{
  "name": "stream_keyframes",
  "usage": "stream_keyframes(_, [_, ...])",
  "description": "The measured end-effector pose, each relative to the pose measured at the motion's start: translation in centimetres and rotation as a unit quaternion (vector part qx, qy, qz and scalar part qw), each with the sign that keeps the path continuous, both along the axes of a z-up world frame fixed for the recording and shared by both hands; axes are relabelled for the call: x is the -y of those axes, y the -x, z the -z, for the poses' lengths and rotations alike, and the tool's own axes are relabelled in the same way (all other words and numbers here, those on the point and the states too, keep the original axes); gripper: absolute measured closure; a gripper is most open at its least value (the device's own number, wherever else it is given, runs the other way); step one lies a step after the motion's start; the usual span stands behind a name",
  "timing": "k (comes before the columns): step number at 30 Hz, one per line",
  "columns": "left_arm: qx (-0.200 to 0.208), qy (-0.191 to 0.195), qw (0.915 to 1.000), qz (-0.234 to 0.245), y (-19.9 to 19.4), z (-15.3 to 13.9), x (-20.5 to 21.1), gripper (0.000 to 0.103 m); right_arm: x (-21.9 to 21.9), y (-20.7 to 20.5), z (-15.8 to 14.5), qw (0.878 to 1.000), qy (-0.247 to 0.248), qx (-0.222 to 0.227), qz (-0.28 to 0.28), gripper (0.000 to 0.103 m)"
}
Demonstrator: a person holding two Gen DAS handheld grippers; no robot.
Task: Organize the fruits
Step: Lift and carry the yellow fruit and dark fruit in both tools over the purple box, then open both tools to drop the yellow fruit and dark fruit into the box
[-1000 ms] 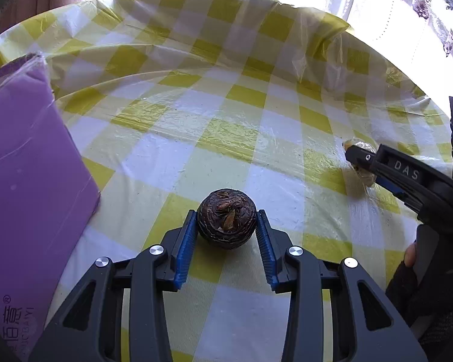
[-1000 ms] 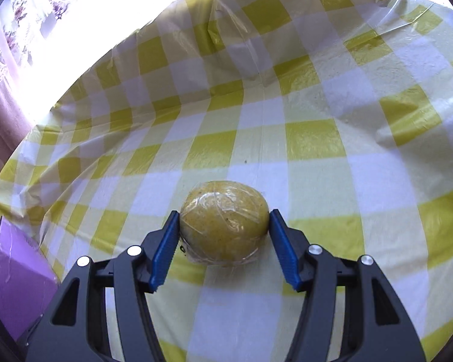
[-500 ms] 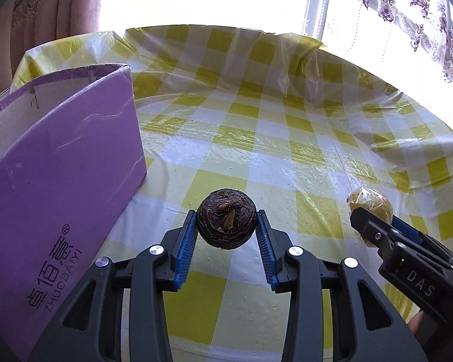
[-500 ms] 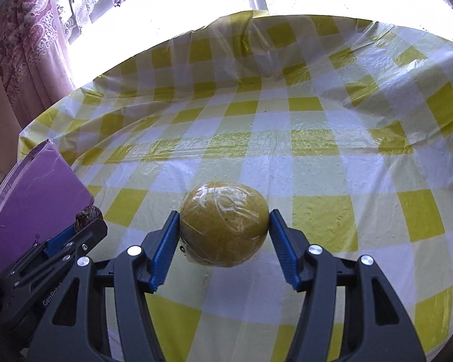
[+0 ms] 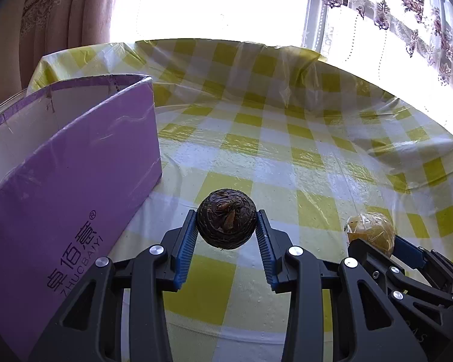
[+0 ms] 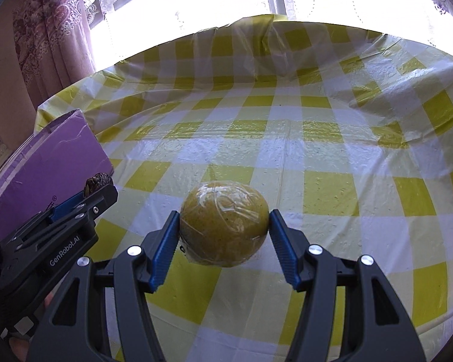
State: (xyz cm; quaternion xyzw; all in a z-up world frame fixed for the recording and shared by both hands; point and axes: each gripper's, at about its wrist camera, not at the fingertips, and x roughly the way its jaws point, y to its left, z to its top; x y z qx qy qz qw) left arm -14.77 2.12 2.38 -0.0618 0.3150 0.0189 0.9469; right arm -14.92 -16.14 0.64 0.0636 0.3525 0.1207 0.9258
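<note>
My left gripper point(image 5: 226, 232) is shut on a dark brown wrinkled round fruit point(image 5: 226, 217), held above the checked tablecloth. My right gripper point(image 6: 223, 226) is shut on a yellow fruit wrapped in clear film point(image 6: 223, 226), also lifted off the cloth. In the left wrist view the wrapped yellow fruit point(image 5: 370, 235) shows at the lower right, held in the right gripper point(image 5: 374, 246). The right wrist view has the left gripper point(image 6: 95, 191) at the left with the brown fruit point(image 6: 98, 181) peeking above it. An open purple box point(image 5: 60, 175) stands at the left, its inside mostly hidden.
A table under a yellow-and-white checked cloth point(image 5: 287, 150) with a clear plastic cover spreads ahead. Curtains and a bright window point(image 5: 226, 6) lie beyond its far edge. The purple box point(image 6: 51, 163) sits at the table's left edge.
Both grippers have swung back and tilted up with their fruits still gripped. The purple box's open top, the window and the far table edge have come into view. The grippers now sit closer side by side.
</note>
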Motion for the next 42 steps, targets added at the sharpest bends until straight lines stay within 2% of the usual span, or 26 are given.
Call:
stream_keyframes(11, [0.043,-0.013,0.9989,-0.015,2.9,-1.8,-1.1,0.066,-0.4,1.5,-1.0,0.999,-0.001,0.042,0.007,0.043])
stream_keyframes(18, [0.094,-0.022,0.9951,-0.018,5.4,-4.5,-0.9,0.066,-1.5,3.8,-2.9,0.993,0.007,0.118,0.007,0.043])
stream_keyframes(23, [0.144,-0.037,0.9877,-0.049,7.8,-6.9,-1.8,0.065,-2.4,5.8,-5.0,0.984,0.004,0.179,0.006,0.043])
stream_keyframes(28, [0.185,-0.051,0.9768,-0.096,10.3,-9.2,-4.0,0.065,-4.4,7.1,-7.5,0.974,-0.008,0.225,-0.013,0.043])
stream_keyframes(34, [0.218,-0.068,0.9606,-0.158,12.8,-11.3,-8.0,0.065,-7.9,7.7,-10.4,0.965,-0.022,0.255,-0.051,0.043])
stream_keyframes(37, [0.218,-0.074,0.9541,-0.192,13.4,-11.9,-10.5,0.065,-10.6,7.8,-11.4,0.962,-0.022,0.260,-0.079,0.043])
stream_keyframes(42, [0.194,-0.070,0.9485,-0.241,13.7,-12.2,-15.2,0.065,-15.8,7.7,-12.2,0.956,-0.008,0.260,-0.134,0.043])
